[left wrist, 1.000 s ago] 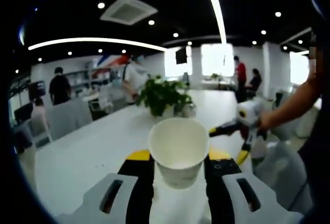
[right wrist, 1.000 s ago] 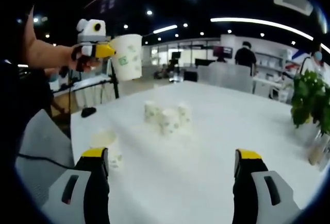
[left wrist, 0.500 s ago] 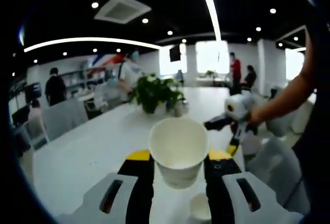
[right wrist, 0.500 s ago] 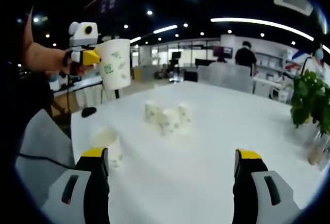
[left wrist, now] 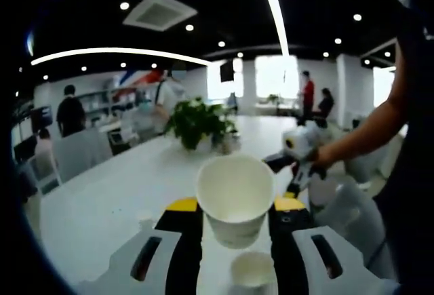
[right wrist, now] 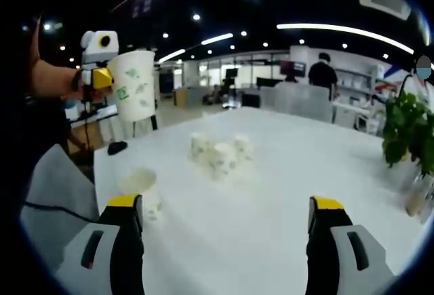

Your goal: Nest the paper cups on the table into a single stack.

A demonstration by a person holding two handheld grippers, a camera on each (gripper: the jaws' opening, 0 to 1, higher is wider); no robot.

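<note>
One cup (left wrist: 235,200) — gripped by left gripper (left wrist: 235,208) — now above lone cup (left wrist: 251,270).

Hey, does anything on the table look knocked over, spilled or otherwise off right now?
Nothing stands out. The cluster of cups and the lone cup near the table edge stand upright, with no visible spill. The left gripper holds a cup upright.

Upright white paper cups (right wrist: 218,154) on table (right wrist: 285,193)

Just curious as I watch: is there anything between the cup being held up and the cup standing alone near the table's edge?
Nothing visible: the held cup in the left gripper hangs above the lone cup, open air between.
</note>
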